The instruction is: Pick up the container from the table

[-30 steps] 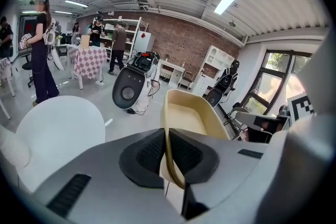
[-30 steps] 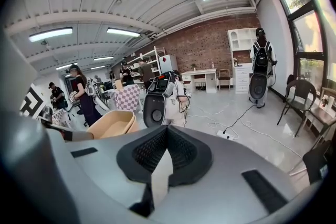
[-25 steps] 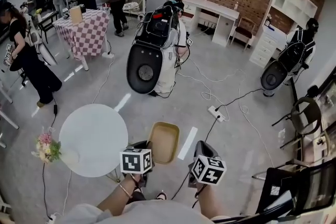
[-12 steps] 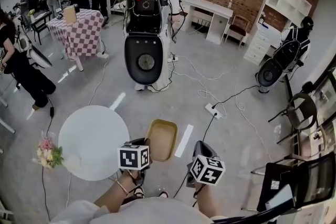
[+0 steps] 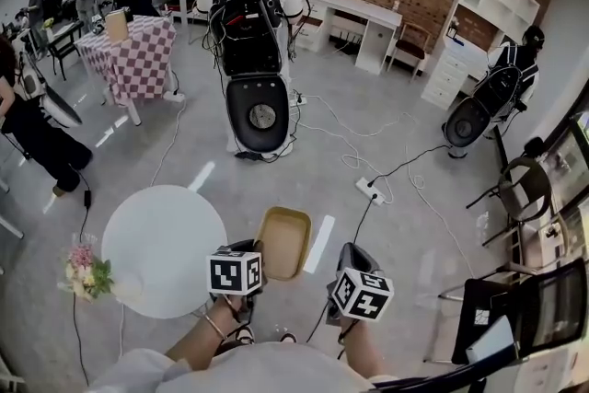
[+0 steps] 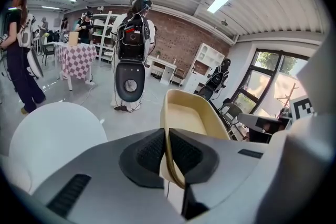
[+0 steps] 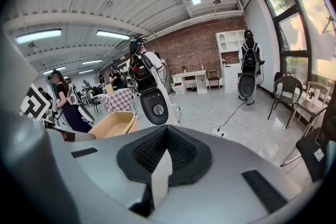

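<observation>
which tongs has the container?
The left tongs: they are shut on the rim of the tan container. The right tongs are shut with nothing between them.

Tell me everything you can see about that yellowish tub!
The tub is a shallow tan container with rounded corners and a thin rim, probably plastic. It is open on top and empty. It hangs in the air over the grey floor, beside the round white table, not resting on it. The left gripper pinches its near wall between both pads, and nothing else touches it.
</observation>
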